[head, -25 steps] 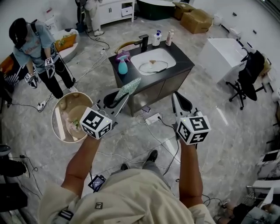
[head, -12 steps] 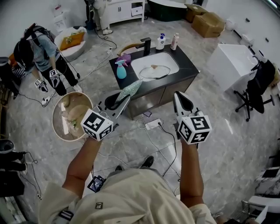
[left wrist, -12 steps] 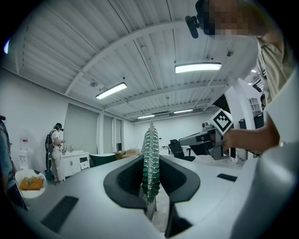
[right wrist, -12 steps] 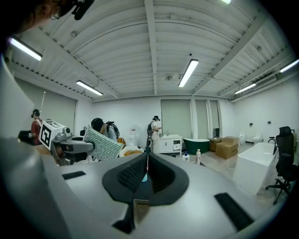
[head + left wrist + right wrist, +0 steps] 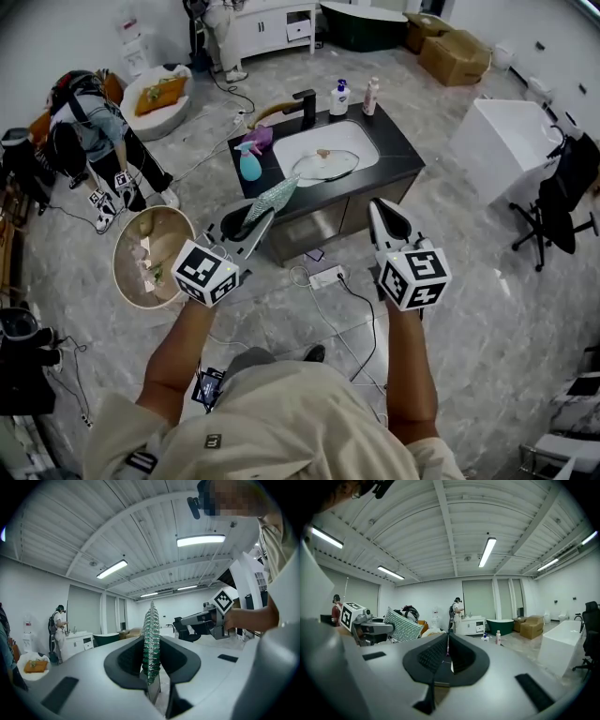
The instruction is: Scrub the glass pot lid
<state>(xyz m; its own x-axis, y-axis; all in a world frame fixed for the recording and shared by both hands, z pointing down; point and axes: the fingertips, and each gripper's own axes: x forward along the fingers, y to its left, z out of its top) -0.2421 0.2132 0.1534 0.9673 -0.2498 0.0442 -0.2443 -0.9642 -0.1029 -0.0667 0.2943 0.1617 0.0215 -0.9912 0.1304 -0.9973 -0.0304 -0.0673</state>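
The glass pot lid (image 5: 325,164) lies in the white sink (image 5: 352,136) of a dark counter island, well ahead of both grippers. My left gripper (image 5: 261,215) is shut on a green and silver scrub sponge (image 5: 275,196), which stands up edge-on between the jaws in the left gripper view (image 5: 151,639). My right gripper (image 5: 379,205) is held level with it on the right, shut with nothing in it (image 5: 448,645). From the right gripper view, the sponge (image 5: 402,624) shows to the left.
On the counter stand a blue spray bottle (image 5: 248,165), a black faucet (image 5: 305,101) and two soap bottles (image 5: 339,97). A round basin (image 5: 150,258) and cables with a power strip (image 5: 323,277) lie on the floor. A person (image 5: 89,131) bends at left. A white cabinet (image 5: 497,141) is at right.
The head view has shifted, so the sink island sits a little lower and more to the left. Both grippers keep their pose. The person at left has bent lower.
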